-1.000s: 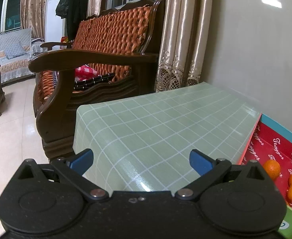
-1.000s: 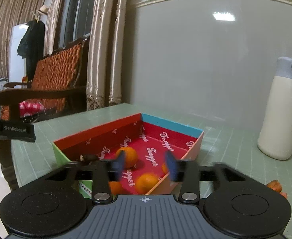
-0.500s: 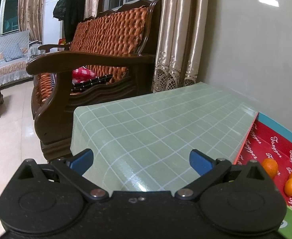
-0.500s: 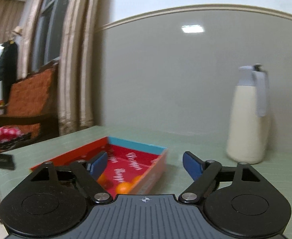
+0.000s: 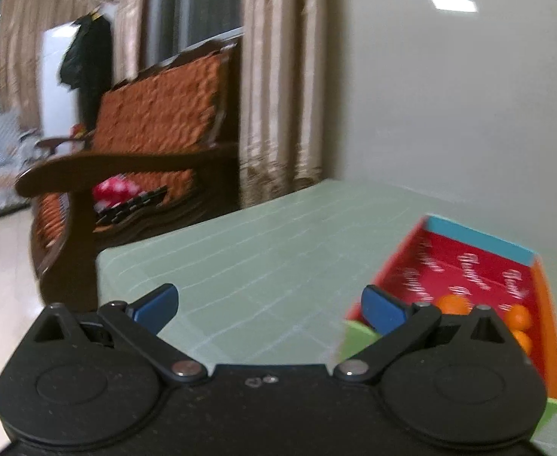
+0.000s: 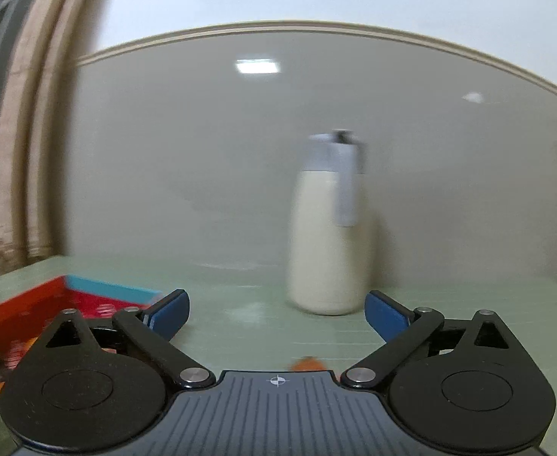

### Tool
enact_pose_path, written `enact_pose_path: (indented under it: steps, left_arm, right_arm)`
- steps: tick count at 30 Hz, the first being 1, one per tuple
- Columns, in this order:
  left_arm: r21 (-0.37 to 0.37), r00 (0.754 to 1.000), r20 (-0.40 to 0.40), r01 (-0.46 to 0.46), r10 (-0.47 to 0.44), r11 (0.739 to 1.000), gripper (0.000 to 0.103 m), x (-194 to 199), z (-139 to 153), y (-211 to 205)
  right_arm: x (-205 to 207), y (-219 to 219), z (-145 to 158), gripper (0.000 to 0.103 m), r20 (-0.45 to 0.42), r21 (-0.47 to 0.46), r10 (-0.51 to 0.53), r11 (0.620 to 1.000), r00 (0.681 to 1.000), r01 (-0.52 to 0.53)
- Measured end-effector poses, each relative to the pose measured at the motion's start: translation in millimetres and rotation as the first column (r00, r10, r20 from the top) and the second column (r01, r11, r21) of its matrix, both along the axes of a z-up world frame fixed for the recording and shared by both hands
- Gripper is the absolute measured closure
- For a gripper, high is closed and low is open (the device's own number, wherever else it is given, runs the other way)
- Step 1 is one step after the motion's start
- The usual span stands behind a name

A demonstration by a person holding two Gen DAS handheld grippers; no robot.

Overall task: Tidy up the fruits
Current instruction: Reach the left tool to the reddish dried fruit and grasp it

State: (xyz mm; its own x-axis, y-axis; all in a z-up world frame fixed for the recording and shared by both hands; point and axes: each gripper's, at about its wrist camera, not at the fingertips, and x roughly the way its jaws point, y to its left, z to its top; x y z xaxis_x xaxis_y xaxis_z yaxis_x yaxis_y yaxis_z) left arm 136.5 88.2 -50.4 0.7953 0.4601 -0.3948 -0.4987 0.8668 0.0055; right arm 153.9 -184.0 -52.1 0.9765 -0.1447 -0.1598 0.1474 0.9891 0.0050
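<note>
Since the small round orange fruits [image 5: 453,304] look light, smooth and easily bruised, we judge each needs a gentle pinch across its widest part; they lie inside the red cardboard box [image 5: 479,237] on the pale green checked tablecloth [image 5: 270,258]. Our left gripper [image 5: 270,306] and right gripper [image 6: 276,309] both hover spread and empty; another orange piece [image 6: 308,363] peeks beneath the right one.

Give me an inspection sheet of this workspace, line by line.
Surface: green checked tablecloth, bare in front of the left gripper.
Job's things: three oranges in the red box; an orange scrap by the right gripper, too blurred to name.
Clutter: cream flask standing upright near the wall.
Grippers: left gripper open, empty; right gripper open, empty.
Cables: nothing seen.
Surroundings: wooden sofa, curtains.
</note>
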Motion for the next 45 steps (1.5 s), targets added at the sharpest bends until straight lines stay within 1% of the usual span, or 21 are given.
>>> enact_pose_path:
  steps: [4,7,10,13,16,19,21,23,27,28,29,32,34,35,37,39,41,45]
  left_arm:
    - [0.031,0.994,0.010,0.104,-0.105,0.994,0.006,7,2,-28]
    - [0.052,0.983,0.007,0.182,-0.183,0.982,0.006,12,3,-49]
    - [0.072,0.965,0.011,0.260,-0.261,0.963,0.006,14,6,-73]
    - [0.071,0.939,0.000,0.343,-0.344,0.937,0.006,19,8,-98]
    - [0.069,0.903,-0.018,0.430,-0.430,0.900,0.008,24,9,-124]
    - [0.087,0.860,-0.041,0.511,-0.509,0.855,0.013,29,7,-152]
    - [0.085,0.834,-0.060,0.552,-0.549,0.829,0.016,33,5,-169]
    - [0.081,0.810,-0.073,0.587,-0.582,0.806,0.023,37,1,-186]
    - [0.063,0.759,-0.101,0.650,-0.643,0.758,0.028,40,-6,-221]
    - [0.062,0.744,-0.111,0.667,-0.659,0.743,0.032,42,-9,-229]
    - [0.059,0.725,-0.126,0.686,-0.677,0.725,0.038,43,-12,-237]
    - [0.052,0.673,-0.165,0.736,-0.721,0.675,0.049,47,-21,-261]
    - [0.049,0.645,-0.183,0.759,-0.742,0.649,0.052,49,-27,-274]
    - [0.051,0.636,-0.189,0.767,-0.748,0.640,0.052,50,-29,-281]
    - [0.054,0.625,-0.202,0.776,-0.754,0.629,0.052,53,-34,-289]
    - [0.042,0.613,-0.214,0.784,-0.761,0.619,0.055,59,-37,-296]
    - [0.027,0.604,-0.226,0.789,-0.765,0.614,0.061,65,-41,-301]
    - [0.008,0.604,-0.238,0.784,-0.760,0.620,0.063,77,-49,-305]
  right_arm:
    - [3,-25,-3,0.003,-0.027,0.019,-0.130,0.991,0.991,0.131]
    - [2,-46,-5,0.000,-0.043,0.027,-0.236,0.971,0.971,0.237]
    - [-1,-65,-7,0.000,-0.054,0.024,-0.311,0.949,0.949,0.313]
    - [-6,-80,-7,0.000,-0.050,0.015,-0.367,0.930,0.929,0.368]
    - [-11,-95,-7,0.000,-0.054,0.021,-0.396,0.917,0.917,0.397]
    - [-19,-109,-7,0.000,-0.056,0.043,-0.408,0.911,0.911,0.410]
    - [-24,-117,-7,0.000,-0.051,0.051,-0.420,0.905,0.906,0.422]
    - [-34,-123,-4,0.000,-0.044,0.055,-0.435,0.898,0.899,0.437]
    - [-43,-139,0,0.000,-0.037,0.067,-0.464,0.882,0.885,0.466]
    - [-45,-142,1,0.000,-0.034,0.068,-0.473,0.878,0.880,0.474]
    - [-48,-145,2,0.000,-0.033,0.069,-0.482,0.873,0.876,0.483]
    - [-52,-157,3,0.000,-0.030,0.081,-0.499,0.863,0.866,0.499]
    - [-55,-163,2,0.000,-0.031,0.093,-0.506,0.857,0.862,0.506]
    - [-56,-165,2,0.000,-0.032,0.098,-0.509,0.855,0.860,0.509]
    - [-59,-170,2,0.000,-0.034,0.107,-0.513,0.851,0.857,0.514]
    - [-61,-175,3,0.000,-0.035,0.118,-0.517,0.848,0.855,0.517]
    - [-62,-179,4,0.000,-0.042,0.130,-0.516,0.846,0.856,0.517]
    - [-63,-183,6,0.000,-0.049,0.145,-0.509,0.848,0.859,0.510]
